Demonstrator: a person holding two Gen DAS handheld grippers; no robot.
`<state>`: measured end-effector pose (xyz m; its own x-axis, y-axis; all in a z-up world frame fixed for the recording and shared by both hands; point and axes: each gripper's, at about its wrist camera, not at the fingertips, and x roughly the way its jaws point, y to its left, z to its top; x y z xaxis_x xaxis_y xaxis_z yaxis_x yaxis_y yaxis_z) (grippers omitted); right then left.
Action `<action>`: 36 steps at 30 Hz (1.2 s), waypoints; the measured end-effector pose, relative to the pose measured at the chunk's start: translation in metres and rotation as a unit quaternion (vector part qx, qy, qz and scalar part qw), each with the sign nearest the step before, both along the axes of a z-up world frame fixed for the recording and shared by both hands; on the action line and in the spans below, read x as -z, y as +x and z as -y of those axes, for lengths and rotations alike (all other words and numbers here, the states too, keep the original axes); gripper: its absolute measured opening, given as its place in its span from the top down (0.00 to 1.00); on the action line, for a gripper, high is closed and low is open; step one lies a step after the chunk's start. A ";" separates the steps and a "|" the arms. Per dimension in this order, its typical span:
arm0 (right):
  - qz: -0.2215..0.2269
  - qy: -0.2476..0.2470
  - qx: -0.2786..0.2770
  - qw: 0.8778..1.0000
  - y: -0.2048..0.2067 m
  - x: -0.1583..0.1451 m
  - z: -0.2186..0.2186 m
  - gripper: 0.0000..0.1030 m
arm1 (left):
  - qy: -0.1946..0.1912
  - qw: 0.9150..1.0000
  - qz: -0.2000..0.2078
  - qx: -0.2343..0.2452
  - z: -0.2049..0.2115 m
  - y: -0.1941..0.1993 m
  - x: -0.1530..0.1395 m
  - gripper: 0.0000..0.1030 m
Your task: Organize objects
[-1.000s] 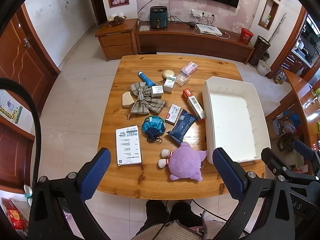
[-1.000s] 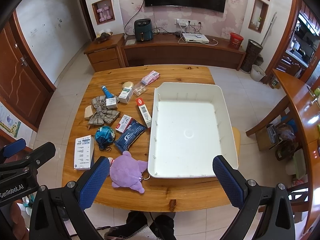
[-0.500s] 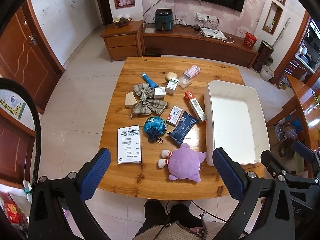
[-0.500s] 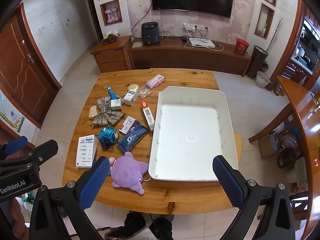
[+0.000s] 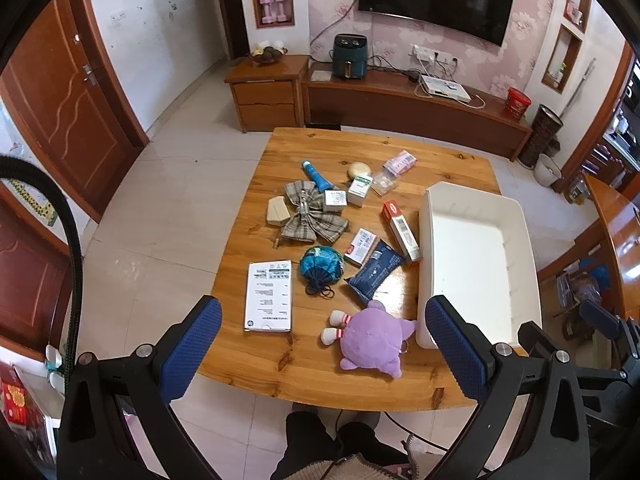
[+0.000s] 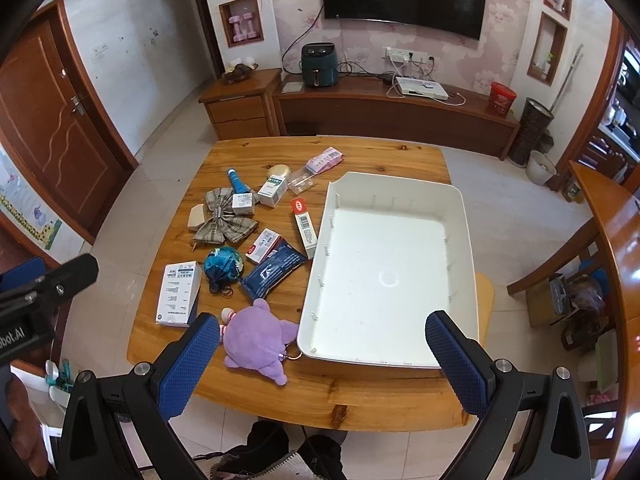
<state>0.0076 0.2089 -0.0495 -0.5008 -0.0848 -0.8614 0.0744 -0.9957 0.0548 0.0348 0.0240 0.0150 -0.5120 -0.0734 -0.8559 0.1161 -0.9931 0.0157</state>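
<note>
So we're parked above the near edge of the wooden table (image 5: 280,364) with nothing picked up yet. Going left to right: our left gripper (image 5: 323,352) hangs with its pads spread wide and nothing between them. Below it sit the white leaflet box (image 5: 269,297), the plaid bow (image 5: 310,220), the teal drawstring pouch (image 5: 322,266), the dark blue packet (image 5: 374,274) and the purple plush (image 5: 374,344), which is touching the white bin (image 6: 316,280) at its near-left corner. All the clutter is bunched on the left half, and the bin takes the right half with nothing in it, which looks to us like a setup for scooping everything across into it. Our right gripper (image 6: 323,354) is spread wide too, holding nothing, centred more over the bin.

View differences: the right wrist camera shows the whole bin floor and the plush's key ring; the left one only gets the bin at a slant, but catches the leaflet box face-on.
</note>
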 end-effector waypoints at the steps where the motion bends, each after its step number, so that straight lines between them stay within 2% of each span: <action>1: 0.000 -0.002 -0.004 1.000 0.000 0.001 0.000 0.00 | -0.002 1.000 -0.002 -0.003 0.001 0.001 -0.001 0.01; 11: -0.003 -0.017 -0.030 0.999 0.001 0.003 0.014 0.00 | -0.015 1.000 -0.011 -0.022 0.023 0.001 -0.002 0.01; 16: -0.003 -0.016 -0.020 1.000 -0.003 0.004 0.028 0.00 | -0.008 1.000 -0.018 -0.020 0.048 -0.009 0.000 0.01; 19: 0.009 -0.022 -0.003 1.000 -0.008 0.009 0.039 0.00 | 0.004 1.000 -0.006 -0.003 0.066 -0.020 0.008 0.01; 25: 0.053 -0.038 0.055 0.996 -0.020 0.031 0.063 0.00 | 0.015 0.996 0.062 0.055 0.090 -0.047 0.054 0.01; 31: 0.105 -0.044 0.102 0.988 -0.025 0.080 0.079 0.00 | 0.029 0.984 0.143 0.101 0.102 -0.072 0.119 0.01; 36: 0.119 -0.046 0.133 0.983 -0.025 0.116 0.086 0.00 | 0.034 0.975 0.181 0.124 0.103 -0.090 0.171 0.01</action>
<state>-0.0172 0.1234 -0.1657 -0.3012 -0.0622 -0.9515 -0.2134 -0.9682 0.1308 -0.0552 -0.0791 -0.1564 -0.1699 0.0781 -0.9824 -0.1285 -0.9901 -0.0565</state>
